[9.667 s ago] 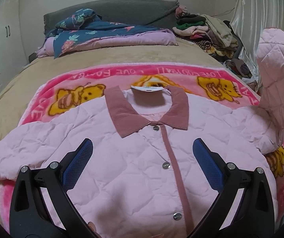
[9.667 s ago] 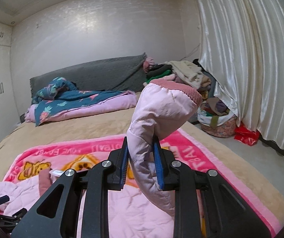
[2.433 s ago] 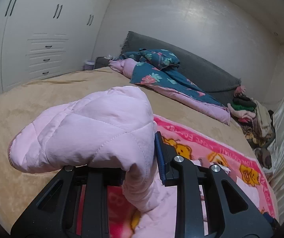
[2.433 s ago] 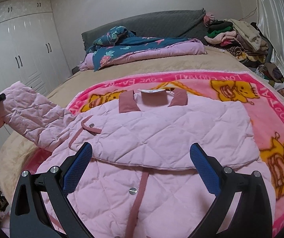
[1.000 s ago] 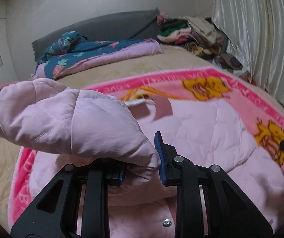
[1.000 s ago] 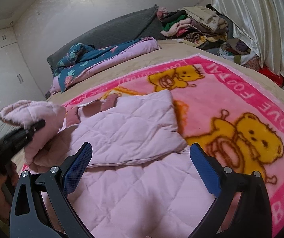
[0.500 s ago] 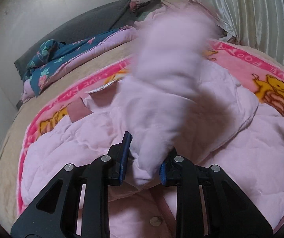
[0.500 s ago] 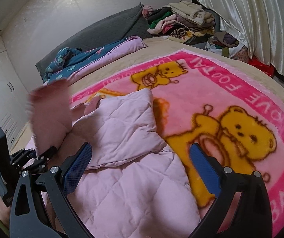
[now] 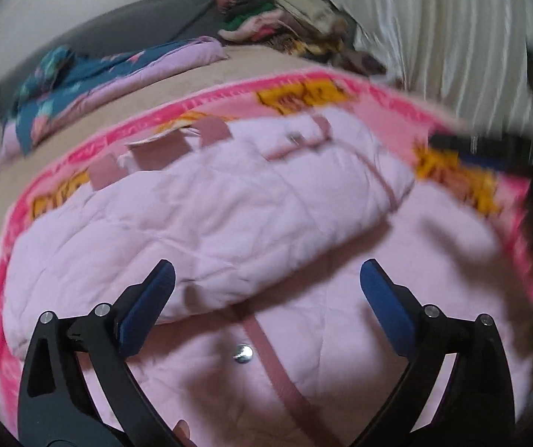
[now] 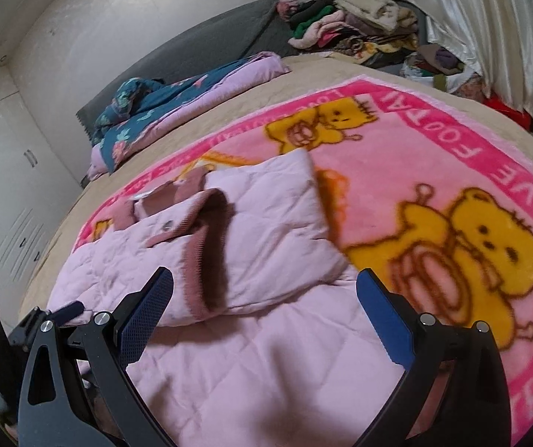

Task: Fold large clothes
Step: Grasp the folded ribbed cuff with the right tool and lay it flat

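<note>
My left gripper [image 9: 264,290] hangs released over the pink quilted jacket [image 9: 229,216], its blue-padded fingers [image 9: 147,305] spread wide with nothing between them. The jacket lies flat on the pink bear-print blanket [image 10: 434,186], which covers the middle of the bed [image 10: 303,70]. Both sleeves are laid across the chest: from the left wrist view one sleeve [image 9: 251,186] runs across the body toward the right, its dusty-rose cuff tab and a snap [image 9: 296,136] near the far end. The rose collar [image 9: 155,156] sits at the top edge of the jacket, toward the headboard. Below the sleeve I can see the front placket [image 9: 270,357] and a metal snap button [image 9: 242,354] just beside it, between my two fingers. This view is blurred, so finer detail is lost.

My right gripper [image 10: 264,290] is likewise released and empty, fingers [image 10: 385,313] well apart above the jacket's lower body. From here the sleeve's ribbed rose cuff [image 10: 207,246] gapes open on top of the other folded sleeve [image 10: 277,223], whose far edge lies on the blanket — just beside a yellow bear [image 10: 471,260]. At the left edge of this view sits the dark frame of the left gripper, low beside the jacket.

Farther up the bed lie a blue floral quilt [image 10: 162,108] and a heap of clothes [image 10: 348,18] near the curtain [image 10: 490,11].
</note>
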`<state>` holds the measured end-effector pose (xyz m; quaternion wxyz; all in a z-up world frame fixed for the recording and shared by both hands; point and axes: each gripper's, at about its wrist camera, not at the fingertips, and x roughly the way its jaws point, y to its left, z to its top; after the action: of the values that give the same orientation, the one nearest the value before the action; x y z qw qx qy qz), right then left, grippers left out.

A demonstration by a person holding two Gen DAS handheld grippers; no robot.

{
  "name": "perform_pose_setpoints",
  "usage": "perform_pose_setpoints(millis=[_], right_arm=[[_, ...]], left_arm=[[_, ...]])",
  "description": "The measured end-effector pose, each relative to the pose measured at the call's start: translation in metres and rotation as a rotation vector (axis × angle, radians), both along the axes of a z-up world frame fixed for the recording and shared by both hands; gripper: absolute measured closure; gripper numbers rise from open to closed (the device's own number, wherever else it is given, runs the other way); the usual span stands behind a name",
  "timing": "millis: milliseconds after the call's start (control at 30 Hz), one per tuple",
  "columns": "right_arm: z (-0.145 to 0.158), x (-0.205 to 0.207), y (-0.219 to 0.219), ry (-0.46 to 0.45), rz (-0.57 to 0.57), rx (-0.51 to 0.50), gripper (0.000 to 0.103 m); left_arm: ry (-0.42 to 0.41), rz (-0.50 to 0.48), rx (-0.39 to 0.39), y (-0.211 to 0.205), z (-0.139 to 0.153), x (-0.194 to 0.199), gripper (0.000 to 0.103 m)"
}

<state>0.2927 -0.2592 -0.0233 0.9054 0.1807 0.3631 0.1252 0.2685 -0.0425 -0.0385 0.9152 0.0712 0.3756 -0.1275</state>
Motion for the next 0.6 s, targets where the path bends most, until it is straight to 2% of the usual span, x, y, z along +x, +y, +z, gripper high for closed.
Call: perform_pose_setpoints(millis=[33, 167, 267, 333, 400, 533, 600], right_arm=[[0.0, 0.003, 0.003, 0.013, 0.012, 0.018, 0.005], [0.001, 0.009, 0.023, 0.021, 0.042, 0.004, 0.005], [-0.001, 0.013, 0.042, 0.033, 0.08, -0.006, 0.005], [-0.003, 0.019, 0.052, 0.045, 0.089, -0.01, 0.005], [-0.007, 0.024, 0.06, 0.057, 0.088, -0.008, 0.005], [-0.018, 0.034, 0.072, 0.088, 0.087, -0.013, 0.005], [-0.023, 0.037, 0.079, 0.098, 0.098, -0.017, 0.008]], left_arm=[[0.0, 0.037, -0.03, 0.014, 0.008, 0.004, 0.009], [-0.026, 0.201, -0.042, 0.056, 0.028, 0.026, 0.009], [-0.029, 0.331, -0.12, 0.095, 0.04, 0.041, 0.01], [-0.038, 0.383, -0.134, 0.11, 0.042, 0.047, 0.01], [-0.05, 0.419, -0.171, 0.128, 0.041, 0.049, 0.01], [-0.056, 0.449, -0.186, 0.145, 0.03, 0.047, 0.01], [-0.045, 0.446, -0.206, 0.154, 0.025, 0.046, 0.009]])
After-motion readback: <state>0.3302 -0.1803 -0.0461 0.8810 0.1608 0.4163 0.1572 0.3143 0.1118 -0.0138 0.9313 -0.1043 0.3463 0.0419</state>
